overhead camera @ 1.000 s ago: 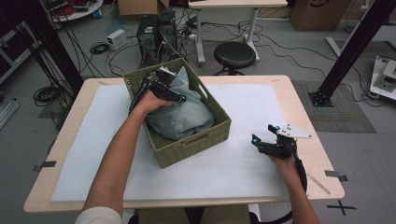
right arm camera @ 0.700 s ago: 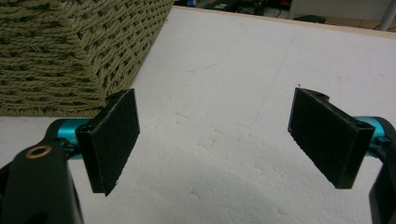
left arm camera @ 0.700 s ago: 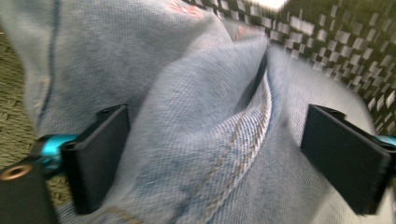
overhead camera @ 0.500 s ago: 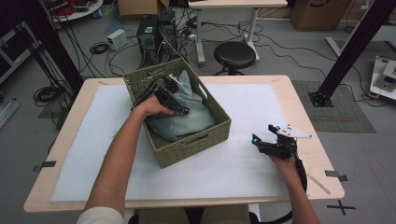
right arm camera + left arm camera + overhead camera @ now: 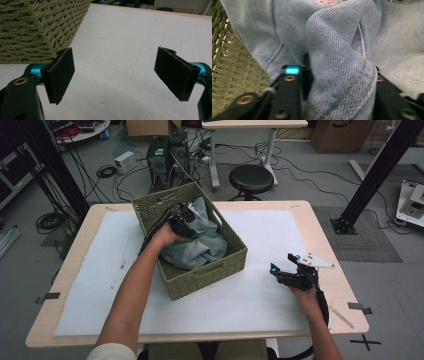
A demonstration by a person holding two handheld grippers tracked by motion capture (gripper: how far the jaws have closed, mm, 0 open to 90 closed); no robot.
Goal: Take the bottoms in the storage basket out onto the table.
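1. High view: since the earlier frames the left gripper (image 5: 186,222) has sunk a little deeper into the woven basket (image 5: 212,275) and its jaws have just been closing, with a fold of the blue denim garment (image 5: 200,245) between them. That marks the change from reaching to grasping, so lifting the cloth out looks like the likely next step. The right gripper (image 5: 285,272) has not shifted; it hangs over the white table cover (image 5: 260,295), well apart from the basket and on its open side.

2. Left gripper view: a thick ridge of the garment (image 5: 337,70), seam stitching showing, fills the gap between the two black jaws, which press on it from both sides, so these tongs are clenched on the denim. Beyond the jaws lies more loose cloth; beside the one jaw with the blue mark, the basket's inner weave (image 5: 232,75) stands close. Most of the garment still rests in the basket, and its bulk and the near wall may drag on a lift.

3. Right gripper view: the two padded jaws stand wide apart with nothing between them, so these tongs are released. Ahead of them lies bare cover (image 5: 120,62); the basket's outer corner (image 5: 37,27) rises just beyond the one jaw. Nothing else stands in their way.
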